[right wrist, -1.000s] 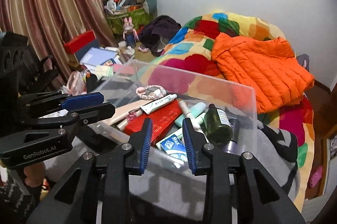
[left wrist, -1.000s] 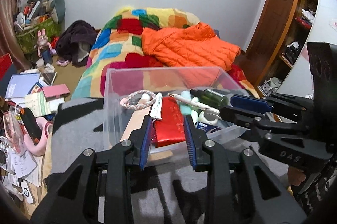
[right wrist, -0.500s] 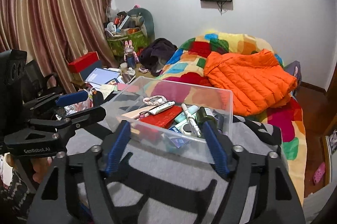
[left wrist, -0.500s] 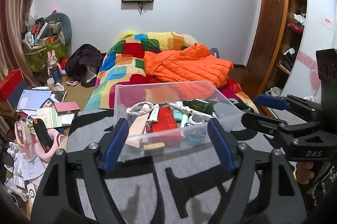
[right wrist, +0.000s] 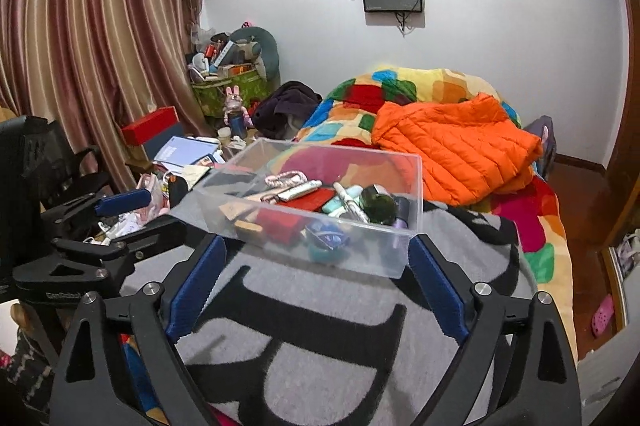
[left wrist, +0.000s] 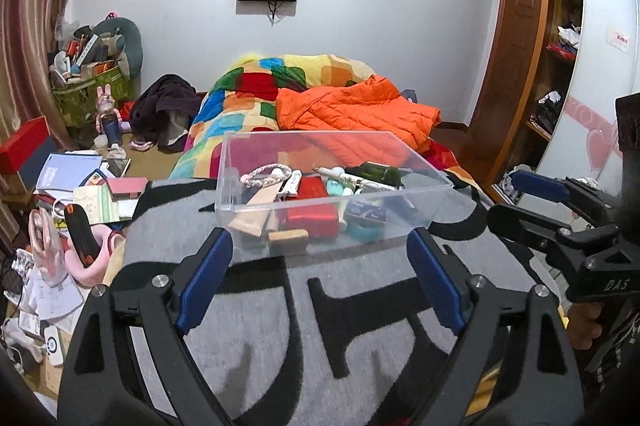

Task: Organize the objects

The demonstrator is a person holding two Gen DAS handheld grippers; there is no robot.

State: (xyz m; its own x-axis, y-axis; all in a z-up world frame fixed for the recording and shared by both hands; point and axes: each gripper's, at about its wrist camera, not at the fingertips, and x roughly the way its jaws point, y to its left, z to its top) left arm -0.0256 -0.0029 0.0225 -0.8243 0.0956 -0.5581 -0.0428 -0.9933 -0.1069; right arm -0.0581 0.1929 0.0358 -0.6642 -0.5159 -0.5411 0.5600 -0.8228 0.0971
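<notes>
**Both grippers wide, the clear box lies free on the bed**

I see the clear box (left wrist: 320,226) resting on the grey and black blanket (left wrist: 260,326), which covers the bed. In the left wrist view the box is at 12 o'clock from the left gripper (left wrist: 318,278). Its fingers (left wrist: 204,274) are wide and opening, with only blanket between them, not touching the box. The right gripper (right wrist: 316,278) is the same: fingers wide and opening, the box just ahead at 12 o'clock, apart from the pads. Inside the box I see a red pouch (left wrist: 314,212), a green bottle (right wrist: 378,206), a white tube (right wrist: 300,191) and a pink bracelet (left wrist: 264,173). An orange jacket (right wrist: 456,150) lies behind the box at 1 o'clock.
</notes>
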